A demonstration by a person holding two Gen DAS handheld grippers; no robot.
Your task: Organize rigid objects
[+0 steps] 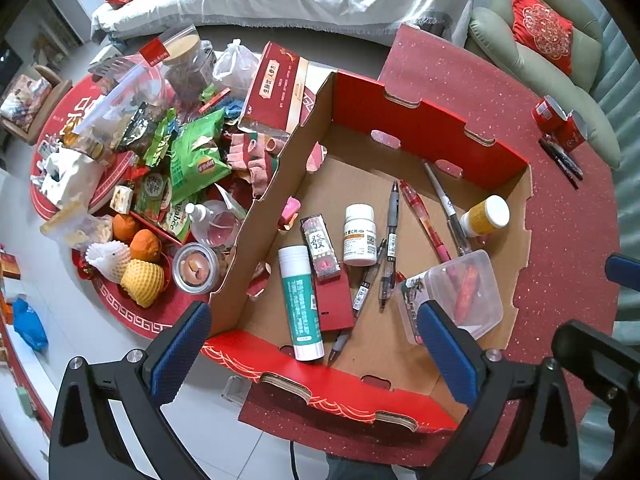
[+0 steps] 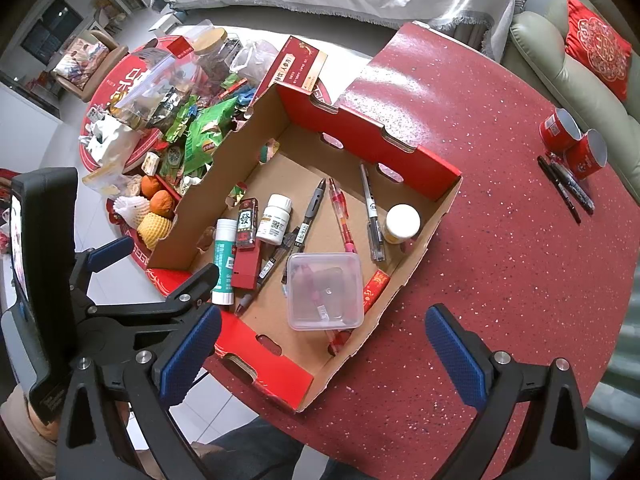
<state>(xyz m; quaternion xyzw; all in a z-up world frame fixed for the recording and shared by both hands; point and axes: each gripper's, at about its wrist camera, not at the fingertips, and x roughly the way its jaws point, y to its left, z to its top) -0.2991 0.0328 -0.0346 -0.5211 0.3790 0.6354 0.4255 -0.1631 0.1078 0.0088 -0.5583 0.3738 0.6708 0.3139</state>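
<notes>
A red cardboard box [image 1: 420, 132] [image 2: 360, 136] sits on the red table. Inside lie a glue stick [image 1: 301, 304] [image 2: 223, 266], a white pill bottle [image 1: 359, 235] [image 2: 275, 219], a yellow-labelled bottle [image 1: 485, 216] [image 2: 401, 224], several pens [image 1: 392, 224] [image 2: 340, 212], a small red carton [image 1: 322, 246] [image 2: 245, 223] and a clear plastic container [image 1: 460, 294] [image 2: 325, 290]. My left gripper [image 1: 316, 354] is open and empty above the box's near wall. My right gripper [image 2: 324, 356] is open and empty over the box's near corner.
Two red cups [image 2: 574, 140] [image 1: 560, 120] and black pens [image 2: 566, 188] lie at the table's right. A low round table to the left holds snack bags [image 1: 196, 152], fruit [image 1: 140, 252] and jars. A sofa with a red cushion [image 2: 600, 48] stands behind.
</notes>
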